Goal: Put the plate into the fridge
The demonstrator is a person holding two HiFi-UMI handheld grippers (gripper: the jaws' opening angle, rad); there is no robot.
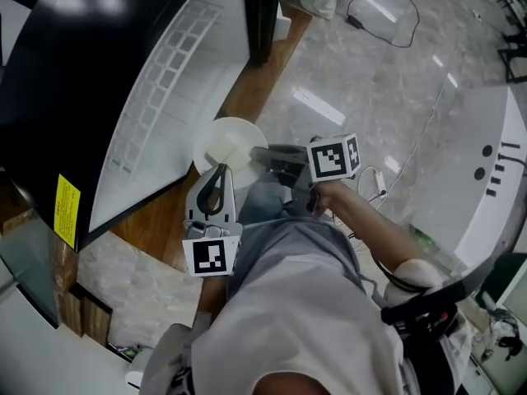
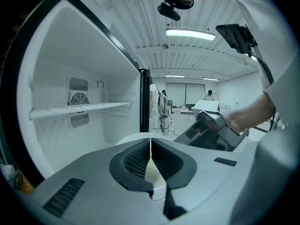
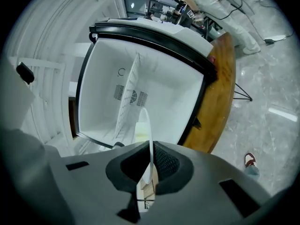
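— Tools clamp the rim of the white plate (image 1: 216, 142): left tool (image 1: 219, 171) on the near side, right tool (image 1: 262, 155) at its right. Where does the fridge (image 3: 164, 93) lie?
— Straight ahead of both sets of jaws, standing open, its white compartment just beyond the plate.
— Anything to line up?
— Round plate, no long side. The shelf (image 2: 79, 109) sits ahead and left of the left tool, above plate level.
— Which hand leads?
— Left one looks nearer the opening, by my reading.
— Room to move?
— Plenty under the shelf, it seems. The black front edge (image 2: 144, 102) of the fridge wall, just right of the left tool's line, is the one to miss.
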